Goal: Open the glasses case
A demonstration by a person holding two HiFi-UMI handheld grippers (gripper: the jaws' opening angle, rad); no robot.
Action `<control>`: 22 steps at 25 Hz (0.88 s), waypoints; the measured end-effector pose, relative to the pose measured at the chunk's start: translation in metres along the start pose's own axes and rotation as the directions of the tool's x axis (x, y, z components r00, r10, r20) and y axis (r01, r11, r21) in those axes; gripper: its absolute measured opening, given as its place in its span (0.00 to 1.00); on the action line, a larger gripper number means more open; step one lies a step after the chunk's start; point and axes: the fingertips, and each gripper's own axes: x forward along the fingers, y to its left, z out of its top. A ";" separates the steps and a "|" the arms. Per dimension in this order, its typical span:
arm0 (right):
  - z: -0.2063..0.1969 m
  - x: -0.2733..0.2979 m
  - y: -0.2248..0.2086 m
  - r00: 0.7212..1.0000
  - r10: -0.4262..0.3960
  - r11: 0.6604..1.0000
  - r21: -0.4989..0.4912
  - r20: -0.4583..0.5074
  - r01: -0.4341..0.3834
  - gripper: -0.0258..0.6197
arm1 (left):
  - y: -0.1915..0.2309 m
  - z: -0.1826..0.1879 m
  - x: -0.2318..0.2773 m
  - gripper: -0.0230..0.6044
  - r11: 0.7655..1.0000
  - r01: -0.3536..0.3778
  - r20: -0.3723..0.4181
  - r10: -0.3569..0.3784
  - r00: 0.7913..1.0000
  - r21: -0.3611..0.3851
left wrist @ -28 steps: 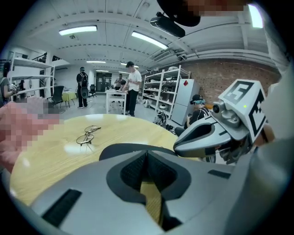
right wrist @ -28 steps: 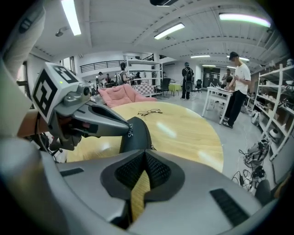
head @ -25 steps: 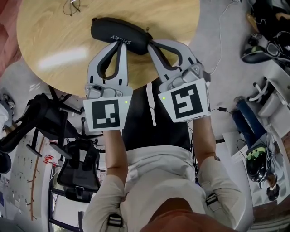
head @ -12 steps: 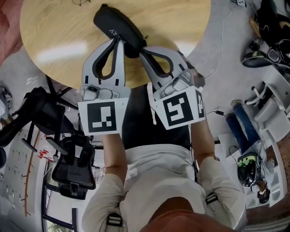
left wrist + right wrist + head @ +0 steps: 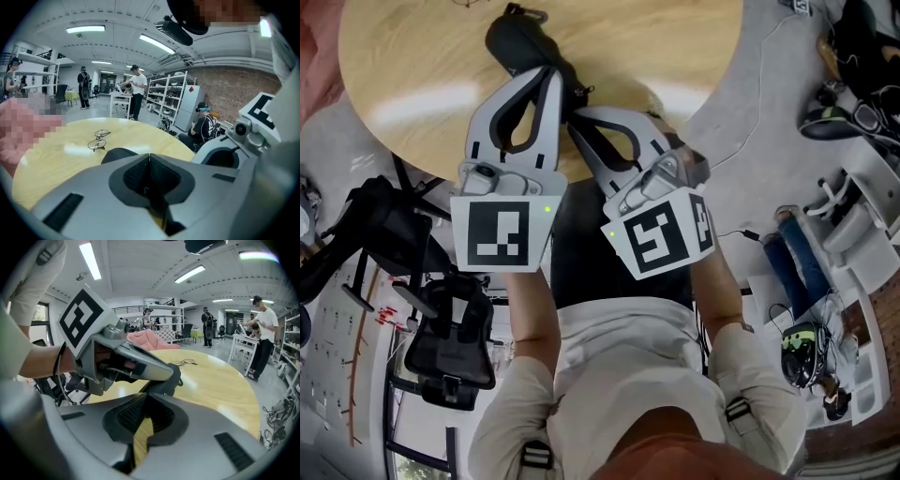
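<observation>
Case (image 5: 514,42) now slants away vs lying crosswise before, its near end at L gripper (image 5: 551,77) tip. R gripper (image 5: 572,116) shifted left beside it. Both jaws together.

A round pale wooden worktop (image 5: 412,75) is standing on a grey floor (image 5: 750,141), where a thin cable (image 5: 757,66) is trailing. A black office chair (image 5: 450,347) is sitting just beside the worktop's edge. Long strip lights (image 5: 85,29) are glowing on a white ceiling. A brick wall (image 5: 220,91) is running along one side, with open metal shelving (image 5: 168,91) standing in front of it. A person (image 5: 137,91) is standing at a white table in the distance, and another person (image 5: 205,125) is sitting near the shelving.
</observation>
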 end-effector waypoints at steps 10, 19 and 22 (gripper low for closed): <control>0.003 -0.014 -0.017 1.000 -0.008 0.999 -0.044 -0.021 0.007 0.07 | 0.003 -0.003 -0.004 0.07 0.999 -0.038 -0.007 0.038 0.999 0.019; -0.006 -0.007 -0.020 0.997 0.028 0.982 -0.184 -0.075 -0.042 0.16 | 0.008 -0.005 -0.010 0.07 0.999 -0.044 -0.003 0.044 0.999 -0.005; -0.007 -0.006 -0.020 0.996 0.036 0.975 -0.216 -0.082 -0.054 0.17 | 0.009 -0.006 -0.010 0.07 0.999 -0.045 -0.002 0.045 0.999 -0.013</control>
